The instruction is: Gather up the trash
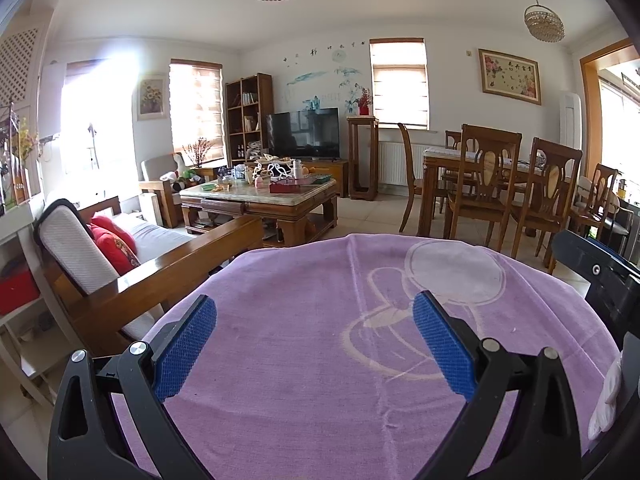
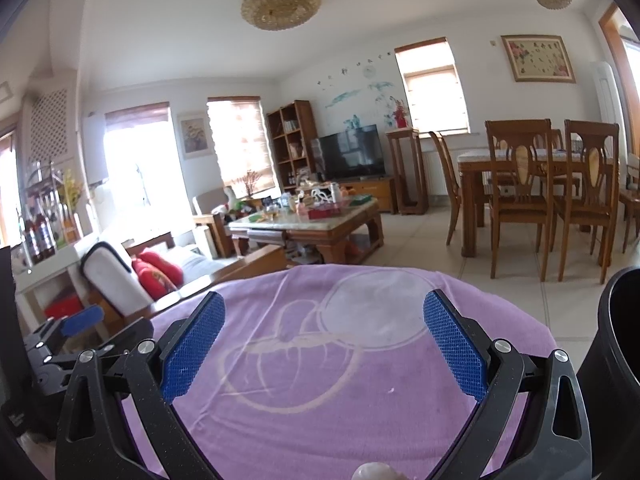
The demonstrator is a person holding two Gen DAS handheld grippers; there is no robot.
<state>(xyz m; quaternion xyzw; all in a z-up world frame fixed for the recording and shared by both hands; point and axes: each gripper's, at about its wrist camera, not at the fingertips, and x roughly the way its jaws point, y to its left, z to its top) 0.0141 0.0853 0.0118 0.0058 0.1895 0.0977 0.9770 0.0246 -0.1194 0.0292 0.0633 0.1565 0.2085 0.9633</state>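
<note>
My left gripper [image 1: 316, 316] is open and empty, low over a purple cloth [image 1: 320, 360] with a pale printed figure. My right gripper [image 2: 322, 314] is open and empty over the same cloth [image 2: 320, 380]. A small white crumb [image 2: 391, 390] lies on the cloth near the right gripper's right finger, and another white speck [image 1: 513, 329] shows in the left wrist view. A pale rounded object [image 2: 374, 472] sits at the bottom edge, mostly cut off. A black bin [image 2: 624, 340] stands at the right edge. The left gripper [image 2: 72, 332] shows at the left of the right wrist view.
A wooden sofa [image 1: 132, 264] with red cushions stands to the left. A cluttered coffee table [image 1: 260, 196] is beyond it, with a TV [image 1: 304, 134] behind. A dining table with chairs [image 1: 500, 184] is at the right. A white gloved hand [image 1: 610, 396] shows at the right edge.
</note>
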